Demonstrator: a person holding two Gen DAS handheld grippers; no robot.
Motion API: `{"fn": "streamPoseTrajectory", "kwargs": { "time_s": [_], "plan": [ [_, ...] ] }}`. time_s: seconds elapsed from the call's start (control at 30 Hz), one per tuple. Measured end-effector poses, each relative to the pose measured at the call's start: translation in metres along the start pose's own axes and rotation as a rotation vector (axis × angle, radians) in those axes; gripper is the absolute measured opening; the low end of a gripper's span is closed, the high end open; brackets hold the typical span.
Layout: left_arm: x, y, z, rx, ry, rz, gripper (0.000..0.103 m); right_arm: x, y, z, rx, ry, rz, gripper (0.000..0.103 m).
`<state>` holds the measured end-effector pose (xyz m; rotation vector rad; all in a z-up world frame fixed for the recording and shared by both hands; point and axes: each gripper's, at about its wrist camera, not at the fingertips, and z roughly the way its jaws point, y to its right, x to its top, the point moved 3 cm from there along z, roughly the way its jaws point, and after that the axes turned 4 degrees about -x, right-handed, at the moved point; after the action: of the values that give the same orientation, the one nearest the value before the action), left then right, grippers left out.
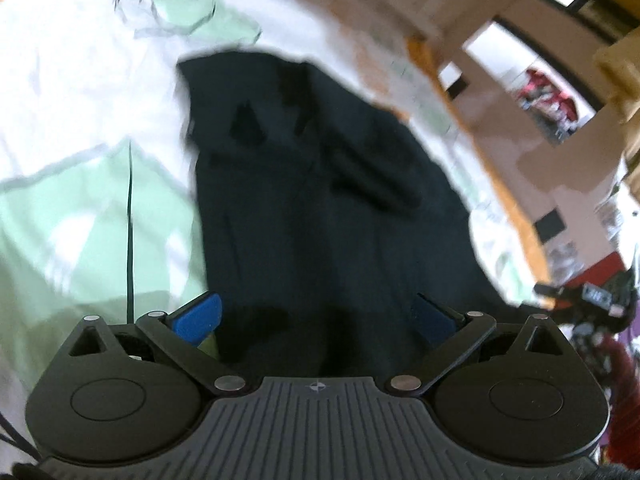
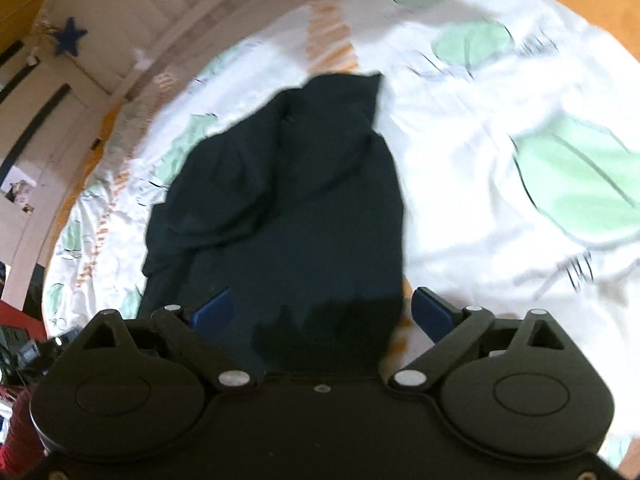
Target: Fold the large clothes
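The dark garment (image 1: 320,184) lies lengthwise straight ahead of both released hand-held grippers, left (image 1: 316,316) and right (image 2: 320,312), on the bed (image 2: 480,140).

Dark navy cloth garment (image 1: 320,208) (image 2: 288,200) lies crumpled, partly folded w/ sleeve bunched on top, on white, green-patterned bed sheet (image 2: 480,160).

No words or numbers can be read here. A small white label (image 1: 596,296) sits on dark gear at the left view's edge. It's too blurred to read.
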<state>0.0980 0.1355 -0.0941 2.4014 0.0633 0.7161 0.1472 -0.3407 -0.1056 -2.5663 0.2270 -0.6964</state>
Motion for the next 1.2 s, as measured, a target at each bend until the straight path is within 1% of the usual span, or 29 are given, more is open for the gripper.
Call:
{"fn": "streamPoseTrajectory", "kwargs": {
  "time_s": [0.07, 0.1, 0.2, 0.3, 0.4, 0.5, 0.63, 0.7, 0.77, 0.8, 0.83, 0.87, 0.9, 0.93, 0.97, 1.0, 1.03, 1.1, 1.13, 1.2],
  "plan": [
    [-0.008, -0.004, 0.008, 0.033, -0.035, 0.019, 0.103, -0.001, 0.001, 0.007, -0.022, -0.002, -0.022, 0.097],
    [-0.010, -0.004, 0.012, 0.048, -0.050, 0.048, 0.103, -0.001, 0.000, 0.009, -0.037, -0.009, -0.040, 0.097],
    [-0.013, 0.002, 0.022, 0.093, -0.085, 0.121, 0.103, -0.002, -0.006, 0.021, -0.059, -0.043, -0.097, 0.103],
    [-0.011, -0.002, 0.030, 0.092, -0.110, 0.115, 0.103, -0.003, -0.012, 0.037, -0.092, -0.089, -0.154, 0.103],
    [-0.010, -0.010, 0.036, 0.080, -0.116, 0.086, 0.103, -0.005, -0.015, 0.052, -0.099, -0.134, -0.180, 0.103],
    [-0.010, -0.010, 0.039, 0.083, -0.112, 0.079, 0.103, -0.001, -0.014, 0.060, -0.064, -0.170, -0.166, 0.103],
    [-0.013, -0.006, 0.040, 0.092, -0.094, 0.066, 0.102, -0.001, -0.009, 0.062, 0.014, -0.180, -0.118, 0.103],
    [-0.015, -0.006, 0.039, 0.078, -0.088, 0.048, 0.102, -0.002, -0.010, 0.059, 0.033, -0.176, -0.123, 0.103],
    [-0.016, -0.007, 0.036, 0.043, -0.090, 0.022, 0.101, -0.003, -0.013, 0.057, 0.056, -0.168, -0.132, 0.103],
    [-0.016, -0.007, 0.035, 0.021, -0.090, 0.005, 0.098, -0.004, -0.015, 0.055, 0.064, -0.162, -0.136, 0.102],
    [-0.018, -0.007, 0.034, 0.004, -0.087, -0.010, 0.092, -0.004, -0.016, 0.054, 0.073, -0.155, -0.140, 0.096],
    [-0.019, -0.007, 0.032, 0.001, -0.080, -0.017, 0.087, -0.004, -0.017, 0.053, 0.080, -0.149, -0.142, 0.085],
    [-0.020, -0.007, 0.030, 0.001, -0.071, -0.022, 0.077, -0.005, -0.018, 0.053, 0.090, -0.147, -0.137, 0.076],
    [-0.021, -0.008, 0.028, -0.004, -0.057, -0.032, 0.057, -0.005, -0.017, 0.053, 0.099, -0.146, -0.125, 0.063],
    [-0.022, -0.011, 0.025, -0.013, -0.042, -0.054, 0.046, -0.006, -0.017, 0.053, 0.095, -0.142, -0.121, 0.054],
    [-0.022, -0.015, 0.021, -0.027, -0.023, -0.097, 0.023, -0.006, -0.015, 0.052, 0.097, -0.140, -0.121, 0.046],
    [-0.023, -0.022, 0.016, -0.042, 0.000, -0.154, 0.011, -0.006, -0.014, 0.051, 0.102, -0.135, -0.116, 0.030],
    [-0.024, -0.033, 0.008, -0.106, 0.048, -0.245, 0.011, -0.004, -0.010, 0.046, 0.130, -0.117, -0.095, 0.026],
    [-0.024, -0.034, 0.004, -0.120, 0.075, -0.263, 0.010, -0.003, -0.010, 0.042, 0.154, -0.100, -0.081, 0.024],
    [-0.021, -0.033, -0.005, -0.150, 0.126, -0.285, 0.010, 0.001, -0.007, 0.034, 0.209, -0.065, -0.041, 0.023]
  ]
}}
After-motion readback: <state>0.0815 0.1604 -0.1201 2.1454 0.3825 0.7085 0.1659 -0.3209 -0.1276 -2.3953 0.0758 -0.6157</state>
